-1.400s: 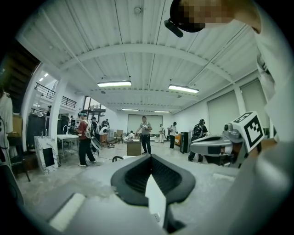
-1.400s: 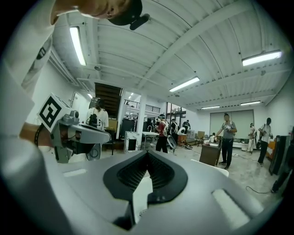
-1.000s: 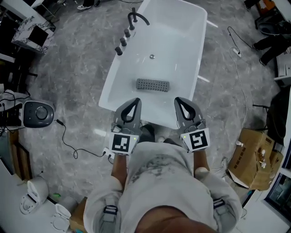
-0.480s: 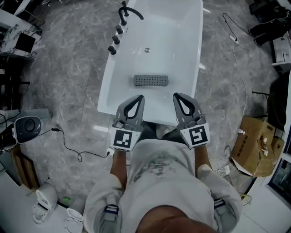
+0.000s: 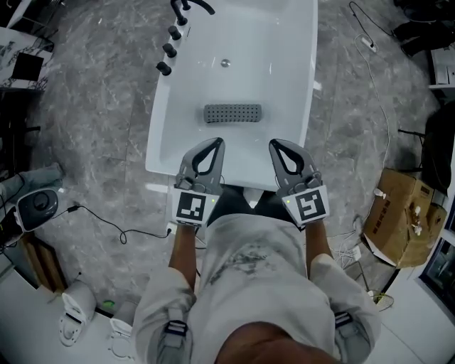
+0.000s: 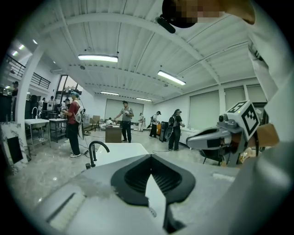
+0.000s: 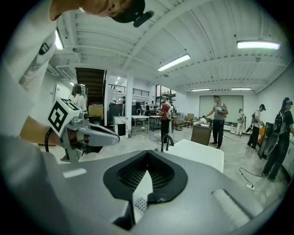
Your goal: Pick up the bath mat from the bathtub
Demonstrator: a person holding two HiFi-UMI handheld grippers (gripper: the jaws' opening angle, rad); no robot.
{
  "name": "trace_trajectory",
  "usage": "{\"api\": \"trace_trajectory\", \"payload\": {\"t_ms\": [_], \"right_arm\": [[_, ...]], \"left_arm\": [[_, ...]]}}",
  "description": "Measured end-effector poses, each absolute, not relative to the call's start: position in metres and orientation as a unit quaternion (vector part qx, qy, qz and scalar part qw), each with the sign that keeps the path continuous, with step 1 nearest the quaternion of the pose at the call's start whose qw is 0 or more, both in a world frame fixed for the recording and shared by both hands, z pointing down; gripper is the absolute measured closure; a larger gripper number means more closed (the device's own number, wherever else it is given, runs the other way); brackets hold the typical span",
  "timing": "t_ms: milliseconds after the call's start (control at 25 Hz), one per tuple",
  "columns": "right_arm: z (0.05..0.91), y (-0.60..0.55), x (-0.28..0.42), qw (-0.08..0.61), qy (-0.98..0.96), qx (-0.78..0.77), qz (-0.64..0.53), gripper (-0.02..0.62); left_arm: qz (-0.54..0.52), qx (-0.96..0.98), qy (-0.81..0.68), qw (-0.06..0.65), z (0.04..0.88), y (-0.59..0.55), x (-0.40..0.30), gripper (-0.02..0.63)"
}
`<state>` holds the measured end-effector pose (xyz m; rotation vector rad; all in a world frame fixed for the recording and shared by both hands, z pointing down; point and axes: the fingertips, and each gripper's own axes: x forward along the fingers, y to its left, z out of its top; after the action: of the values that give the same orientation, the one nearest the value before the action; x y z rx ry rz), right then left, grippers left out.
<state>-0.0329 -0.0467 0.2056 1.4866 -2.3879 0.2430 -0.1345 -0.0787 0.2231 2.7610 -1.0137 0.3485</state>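
Note:
The grey perforated bath mat [image 5: 232,113] lies flat across the floor of the white bathtub [image 5: 160,135], below the drain [image 5: 225,63]. My left gripper [image 5: 211,144] hovers over the tub's near end, just short of the mat's left part, shut with nothing in it. My right gripper [image 5: 277,146] is beside it, short of the mat's right end, also shut and empty. In the left gripper view the jaws [image 6: 150,156] meet at the tips, as they do in the right gripper view [image 7: 147,151]. A dotted grey patch shows through the gap under the right jaws.
A black faucet [image 5: 186,6] and tap handles [image 5: 169,51] stand on the tub's far left rim. A cardboard box [image 5: 398,224] sits on the floor at right. A cable [image 5: 106,220], a round device [image 5: 39,202] and white appliances [image 5: 75,313] are at left. People [image 6: 125,120] stand in the background.
Both grippers have sunk and come forward together over the tub's near rim, closer to the mat. Their jaws stayed shut. The mat has not moved in the tub.

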Motion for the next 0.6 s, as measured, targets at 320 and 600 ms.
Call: {"api": "trace_trajectory", "payload": {"t_ms": [320, 600], "right_arm": [[0.247, -0.067, -0.003, 0.169, -0.849, 0.487, 0.114, 0.593], [0.288, -0.099, 0.025, 0.175, -0.856, 0.472, 0.119, 0.592]], "left_arm": [[0.124, 0.909, -0.378, 0.123, 0.26, -0.096, -0.105, 0.601], [0.145, 0.9, -0.388, 0.139, 0.314, -0.11, -0.076, 0.603]]}}
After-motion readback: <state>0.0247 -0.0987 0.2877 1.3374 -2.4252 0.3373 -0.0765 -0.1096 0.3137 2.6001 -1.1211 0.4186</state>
